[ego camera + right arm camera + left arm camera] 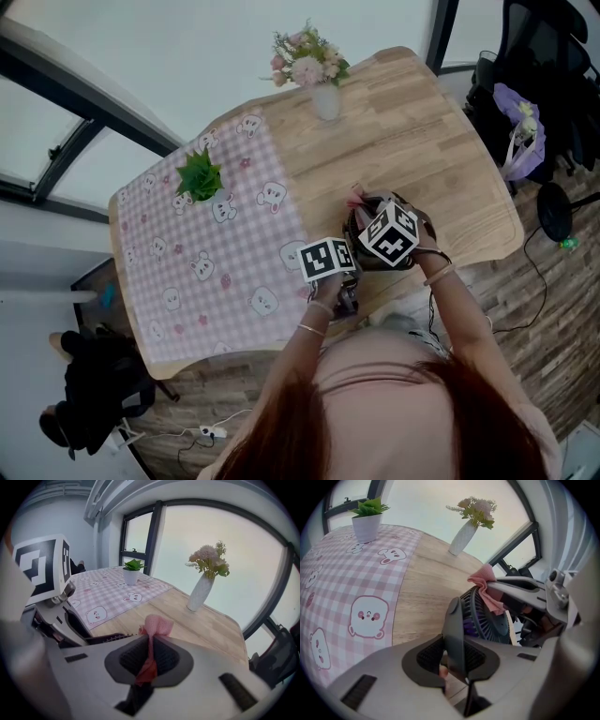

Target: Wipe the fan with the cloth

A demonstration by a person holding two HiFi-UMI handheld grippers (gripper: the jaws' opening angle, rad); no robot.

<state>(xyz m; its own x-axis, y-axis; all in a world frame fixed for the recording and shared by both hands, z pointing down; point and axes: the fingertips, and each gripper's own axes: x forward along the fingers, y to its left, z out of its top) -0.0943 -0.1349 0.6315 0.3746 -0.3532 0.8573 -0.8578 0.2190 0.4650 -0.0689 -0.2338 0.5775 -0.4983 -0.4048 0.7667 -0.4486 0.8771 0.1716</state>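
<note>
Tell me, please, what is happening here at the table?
A person works at a wooden table with a handheld gripper in each hand. The left gripper is shut on a flat dark part of a small fan, apparently its stand. The right gripper is shut on a pink cloth, which lies against the fan's upper rim. A vase of flowers and a potted plant stand farther back.

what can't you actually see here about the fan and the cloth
Head view: most of the fan is behind the marker cubes.
Left gripper view: the fan's lower part is hidden by the left gripper; the right gripper covers where the cloth meets the fan.
Right gripper view: the gripper's own body hides nearly all the fan.
</note>
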